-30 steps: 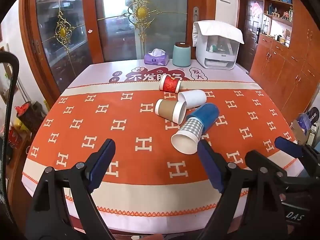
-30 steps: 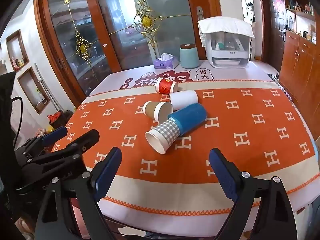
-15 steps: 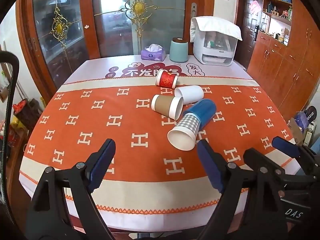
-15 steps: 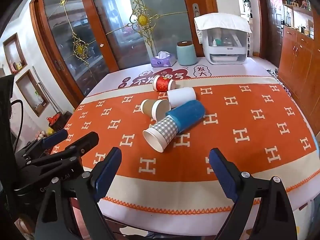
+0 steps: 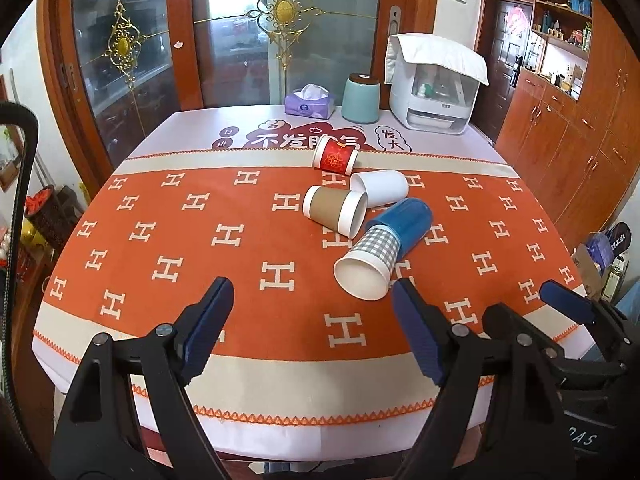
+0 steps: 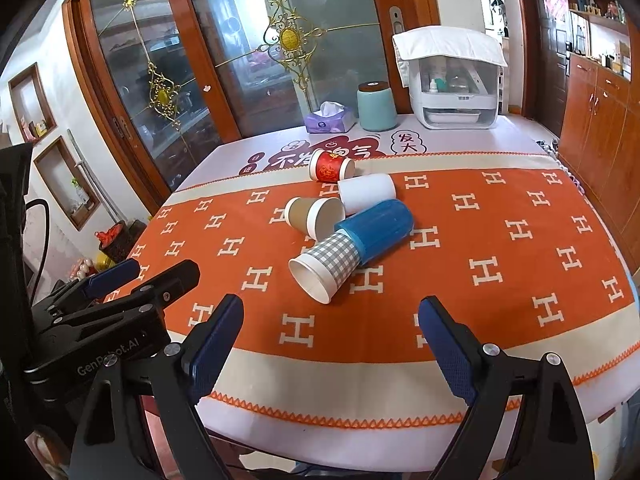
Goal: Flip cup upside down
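Several paper cups lie on their sides in a cluster on the orange tablecloth point(image 5: 168, 216): a grey checked cup point(image 5: 368, 260) point(image 6: 326, 262) with its mouth toward me, a blue cup point(image 5: 404, 220) point(image 6: 378, 226), a brown cup point(image 5: 334, 211) point(image 6: 314, 216), a white cup point(image 5: 380, 187) point(image 6: 366, 193) and a red cup point(image 5: 335, 155) point(image 6: 330, 166). My left gripper point(image 5: 312, 320) is open and empty near the table's front edge, short of the checked cup. My right gripper point(image 6: 330, 336) is open and empty, also at the front edge.
At the table's far edge stand a purple tissue box point(image 5: 309, 104), a teal canister point(image 5: 360, 98) and a white appliance under a cloth point(image 5: 434, 92). Glass doors stand behind; wooden cabinets point(image 5: 580, 128) are at the right. The other gripper shows at each view's side.
Both grippers have pulled back and risen slightly, so the table sits a little farther away. The cups have not moved. Both grippers stay open.
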A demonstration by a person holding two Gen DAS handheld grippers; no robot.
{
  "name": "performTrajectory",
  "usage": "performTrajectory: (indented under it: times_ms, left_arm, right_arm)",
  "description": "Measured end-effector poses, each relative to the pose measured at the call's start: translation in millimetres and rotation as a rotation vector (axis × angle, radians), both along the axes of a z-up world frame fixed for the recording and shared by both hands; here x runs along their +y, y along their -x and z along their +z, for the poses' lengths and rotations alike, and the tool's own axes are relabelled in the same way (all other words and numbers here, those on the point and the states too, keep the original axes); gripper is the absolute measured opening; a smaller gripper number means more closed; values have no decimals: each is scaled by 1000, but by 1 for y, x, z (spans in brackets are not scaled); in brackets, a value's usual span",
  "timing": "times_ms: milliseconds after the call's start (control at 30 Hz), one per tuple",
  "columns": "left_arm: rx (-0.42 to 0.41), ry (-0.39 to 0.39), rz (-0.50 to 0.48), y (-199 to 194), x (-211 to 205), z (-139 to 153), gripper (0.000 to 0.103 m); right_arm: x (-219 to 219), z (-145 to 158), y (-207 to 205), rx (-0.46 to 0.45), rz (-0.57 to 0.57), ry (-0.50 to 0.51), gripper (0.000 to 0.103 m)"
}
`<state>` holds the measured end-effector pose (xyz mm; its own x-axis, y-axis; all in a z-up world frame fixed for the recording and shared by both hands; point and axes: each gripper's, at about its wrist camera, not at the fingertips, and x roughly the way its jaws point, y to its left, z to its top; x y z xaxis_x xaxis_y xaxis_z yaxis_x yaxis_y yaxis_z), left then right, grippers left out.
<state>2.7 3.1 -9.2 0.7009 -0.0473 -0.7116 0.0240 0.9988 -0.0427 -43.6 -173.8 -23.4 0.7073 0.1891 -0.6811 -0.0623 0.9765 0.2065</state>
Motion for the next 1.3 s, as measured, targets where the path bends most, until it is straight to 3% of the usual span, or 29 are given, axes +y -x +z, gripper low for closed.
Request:
performTrajectory:
  times_ms: [1300]
  left_arm:
    - [13, -16, -7, 0, 1, -5, 80]
  right_arm:
    - [6, -6, 0, 6, -3, -13, 90]
